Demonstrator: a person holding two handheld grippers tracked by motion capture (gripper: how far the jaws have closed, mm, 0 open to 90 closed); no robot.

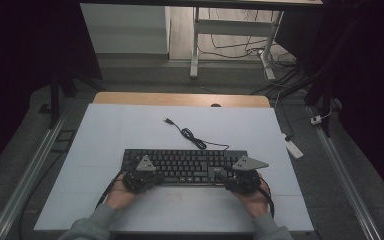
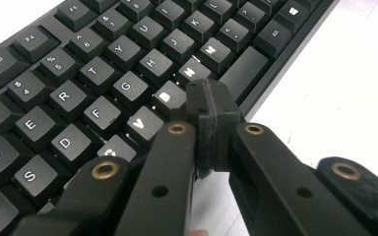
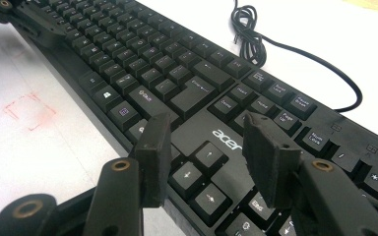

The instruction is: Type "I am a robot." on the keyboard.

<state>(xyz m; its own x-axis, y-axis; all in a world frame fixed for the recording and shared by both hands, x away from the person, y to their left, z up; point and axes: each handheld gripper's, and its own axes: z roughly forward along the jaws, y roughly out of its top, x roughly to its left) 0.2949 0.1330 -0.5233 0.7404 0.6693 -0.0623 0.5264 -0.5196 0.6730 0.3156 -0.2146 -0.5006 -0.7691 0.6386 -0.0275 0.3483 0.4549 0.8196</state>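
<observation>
A black Acer keyboard (image 1: pixel 185 166) lies across the middle of the white mat (image 1: pixel 130 130), and its cable (image 1: pixel 190 134) coils away behind it. My left gripper (image 1: pixel 149 175) rests at the keyboard's front left. In the left gripper view, my left gripper (image 2: pixel 209 105) is shut, pads pressed together with nothing between them, just in front of the B and N keys beside the space bar (image 2: pixel 243 69). My right gripper (image 1: pixel 228 176) hovers at the front right. In the right gripper view, my right gripper (image 3: pixel 209 140) is open above the arrow keys (image 3: pixel 197 169) and the acer logo (image 3: pixel 226 140).
A faint red square mark (image 3: pixel 29 110) sits on the mat in front of the keyboard. The wooden table edge (image 1: pixel 180 98) runs behind the mat. A white power strip (image 1: pixel 294 148) lies on the floor at the right, and metal rails (image 1: pixel 30 170) flank the table.
</observation>
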